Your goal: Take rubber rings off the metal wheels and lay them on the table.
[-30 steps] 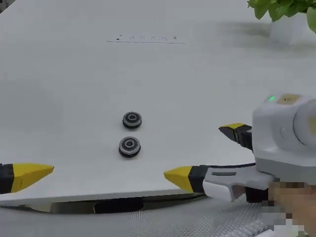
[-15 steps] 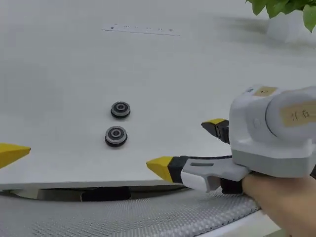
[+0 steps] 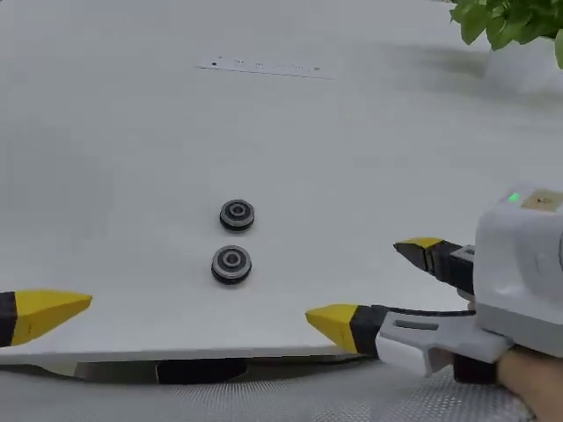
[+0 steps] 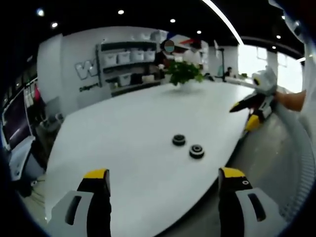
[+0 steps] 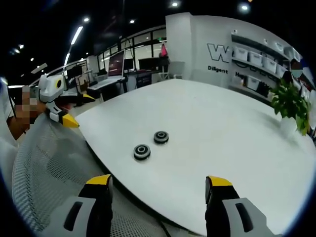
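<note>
Two small metal wheels with black rubber rings lie flat on the white table (image 3: 352, 158), close to its front edge: a nearer wheel (image 3: 231, 264) (image 4: 196, 151) (image 5: 142, 151) and a farther wheel (image 3: 237, 214) (image 4: 178, 140) (image 5: 160, 137). My right gripper (image 3: 374, 281) (image 5: 158, 182) stands open to the right of the wheels, over the table edge, holding nothing. My left gripper (image 4: 164, 177) is open too, well to the left of them. One of its yellow fingertips (image 3: 53, 309) pokes in at the left border of the head view.
A potted plant (image 3: 506, 18) (image 5: 291, 106) stands at the far right of the table. A thin printed strip (image 3: 264, 67) lies far back. A grey mesh surface (image 3: 290, 400) runs below the table's front edge.
The head view has swung about and returned. My right gripper has drawn slightly to the right, away from the wheels. Both grippers stay open; the wheels have not moved.
</note>
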The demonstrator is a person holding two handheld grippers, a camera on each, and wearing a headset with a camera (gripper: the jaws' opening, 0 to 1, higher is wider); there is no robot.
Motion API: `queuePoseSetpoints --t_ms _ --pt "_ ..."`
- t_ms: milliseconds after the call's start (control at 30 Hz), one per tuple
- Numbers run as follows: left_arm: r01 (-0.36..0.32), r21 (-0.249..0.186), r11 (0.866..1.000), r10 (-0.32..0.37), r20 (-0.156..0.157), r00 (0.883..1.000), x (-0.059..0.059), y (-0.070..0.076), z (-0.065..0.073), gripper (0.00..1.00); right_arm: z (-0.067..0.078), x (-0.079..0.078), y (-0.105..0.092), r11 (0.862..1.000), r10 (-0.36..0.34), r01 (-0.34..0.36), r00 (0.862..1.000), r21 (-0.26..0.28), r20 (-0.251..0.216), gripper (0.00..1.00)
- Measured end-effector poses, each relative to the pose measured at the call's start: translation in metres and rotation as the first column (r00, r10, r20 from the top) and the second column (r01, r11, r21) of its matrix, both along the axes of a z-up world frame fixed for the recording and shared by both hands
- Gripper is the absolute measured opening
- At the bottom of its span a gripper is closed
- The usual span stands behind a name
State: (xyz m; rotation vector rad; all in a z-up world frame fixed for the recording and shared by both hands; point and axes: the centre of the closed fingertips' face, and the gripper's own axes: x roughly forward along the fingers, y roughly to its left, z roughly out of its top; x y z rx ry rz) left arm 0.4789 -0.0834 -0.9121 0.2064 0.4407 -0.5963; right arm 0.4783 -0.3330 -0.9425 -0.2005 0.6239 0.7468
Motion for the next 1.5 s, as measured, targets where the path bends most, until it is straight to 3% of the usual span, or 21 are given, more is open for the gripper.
queuePoseSetpoints --t_ms 200,267,333,500,533,567,633,733,867,1133,1267,1400,1500 --pt "0.017 0.008 1.000 -0.017 -0.020 1.000 -0.002 -0.002 -0.003 0.92 -0.003 0.000 -0.002 1.000 -0.010 0.009 1.000 -0.007 -0.017 0.79" --pt "-0.007 0.034 0.999 0.009 -0.061 0.998 -0.003 0.004 -0.010 0.89 -0.004 0.000 -0.002 1.000 -0.008 0.008 1.000 -0.011 -0.025 0.79" --pt "0.016 0.036 0.999 -0.014 -0.059 0.998 -0.003 0.001 -0.010 0.90 -0.010 -0.003 -0.003 0.999 -0.008 0.006 0.998 -0.035 -0.056 0.79" --pt "0.038 0.025 0.999 -0.036 -0.046 0.998 -0.003 0.002 -0.005 0.92 -0.008 0.000 -0.004 1.000 -0.007 0.006 0.999 -0.015 -0.049 0.78" --pt "0.044 0.030 0.999 -0.042 -0.041 0.998 -0.003 0.003 -0.004 0.93 -0.011 -0.003 -0.005 1.000 -0.027 0.028 0.995 0.006 -0.096 0.79" --pt "0.042 0.029 0.999 -0.041 -0.034 0.999 -0.001 0.005 -0.003 0.93 -0.012 -0.002 -0.007 0.999 -0.038 0.040 0.994 0.011 -0.104 0.80" --pt "0.056 0.018 0.998 -0.056 -0.019 0.998 0.002 0.004 0.001 0.94 -0.009 0.001 -0.008 0.999 -0.047 0.049 0.995 0.021 -0.086 0.81" --pt "0.091 0.021 0.996 -0.090 -0.030 0.995 0.002 0.002 0.001 0.94 -0.008 0.001 -0.009 0.999 -0.048 0.048 0.996 0.007 -0.072 0.81" --pt "0.120 0.034 0.992 -0.119 -0.042 0.992 0.001 0.000 0.000 0.96 -0.009 -0.001 -0.011 0.999 -0.038 0.038 0.995 -0.004 -0.097 0.79" --pt "0.158 -0.002 0.987 -0.158 -0.071 0.985 0.003 -0.005 0.007 0.97 -0.003 0.001 -0.010 1.000 -0.004 0.006 0.997 0.013 -0.081 0.79" --pt "0.198 -0.026 0.980 -0.199 -0.052 0.979 0.009 -0.011 0.020 0.98 0.003 0.007 -0.013 0.999 0.039 -0.038 0.997 0.006 -0.064 0.77" --pt "0.213 0.035 0.976 -0.214 -0.002 0.977 0.027 -0.011 0.034 0.97 0.020 0.020 -0.017 0.997 0.081 -0.080 0.996 0.023 -0.034 0.73" --pt "0.253 0.050 0.966 -0.254 0.029 0.967 0.035 -0.015 0.044 0.97 0.033 0.031 -0.017 0.994 0.104 -0.104 0.995 0.035 0.003 0.74"
